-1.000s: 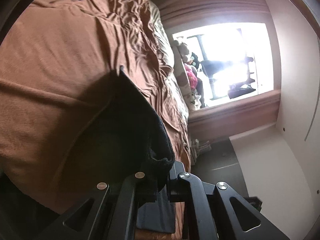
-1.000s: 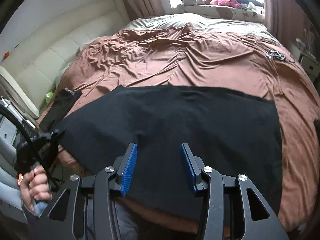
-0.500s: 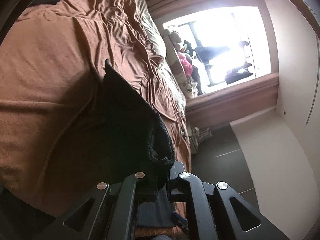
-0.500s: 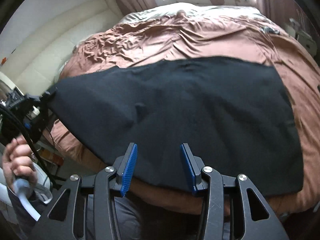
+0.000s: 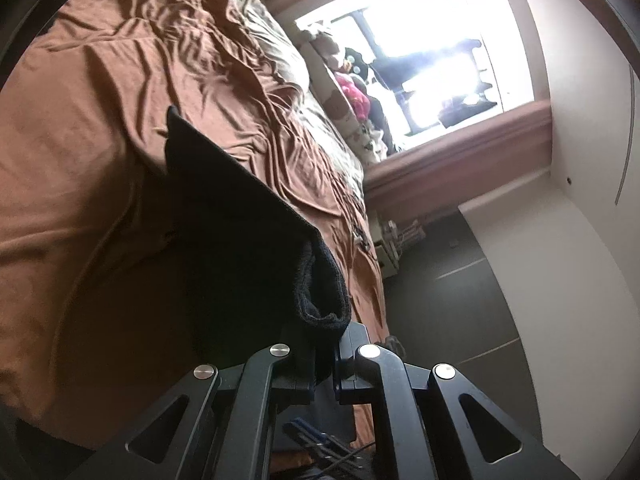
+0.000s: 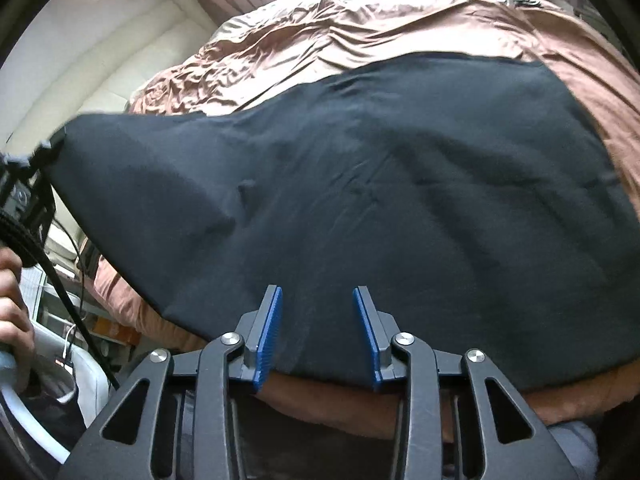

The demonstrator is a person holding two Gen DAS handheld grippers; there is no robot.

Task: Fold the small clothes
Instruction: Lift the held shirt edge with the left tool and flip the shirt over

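Left wrist view: left gripper (image 5: 324,364) jaws clamped on a corner of the black cloth (image 5: 240,240), lifted off the brown bed (image 5: 80,128). Right wrist view: right gripper (image 6: 318,336) jaws apart, empty, above the cloth's (image 6: 360,200) near edge on the bed (image 6: 360,24).

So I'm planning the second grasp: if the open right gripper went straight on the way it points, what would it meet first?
Most likely the black knit garment spread over the brown bedsheet: the right gripper hangs open just above its near edge, apparently not touching, though depth is unclear.
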